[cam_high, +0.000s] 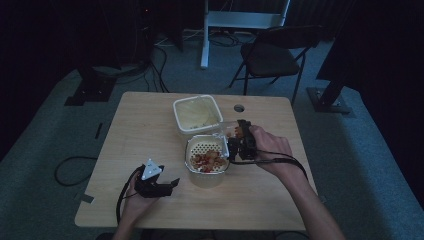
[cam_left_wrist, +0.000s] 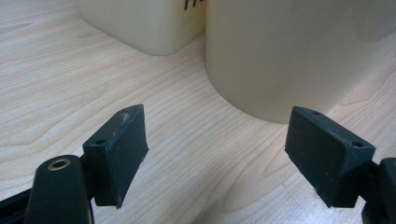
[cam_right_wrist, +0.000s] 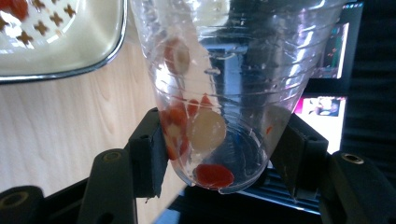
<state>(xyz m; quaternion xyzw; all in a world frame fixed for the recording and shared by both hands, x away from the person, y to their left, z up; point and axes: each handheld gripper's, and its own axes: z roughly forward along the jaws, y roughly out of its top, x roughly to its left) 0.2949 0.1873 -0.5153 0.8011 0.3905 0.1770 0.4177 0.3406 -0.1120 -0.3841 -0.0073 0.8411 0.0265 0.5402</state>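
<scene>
My right gripper (cam_high: 239, 141) (cam_right_wrist: 219, 149) is shut on a clear plastic cup (cam_right_wrist: 224, 88) (cam_high: 229, 128), tipped over so its mouth points toward a cream strainer tub (cam_high: 207, 161). Red and pale food pieces (cam_right_wrist: 205, 130) cling inside the cup near its base. The strainer tub's perforated insert holds a heap of red and pale pieces (cam_high: 208, 161). My left gripper (cam_high: 170, 184) (cam_left_wrist: 215, 149) rests low over the table, open with nothing between its jaws, just short of the tub's cream wall (cam_left_wrist: 275, 51).
A second cream tub (cam_high: 197, 114) (cam_left_wrist: 144, 23) stands open behind the strainer tub. The wooden table (cam_high: 140, 130) has a cable hole (cam_high: 239, 108) at its back right. A folding chair (cam_high: 272, 52) stands beyond the table.
</scene>
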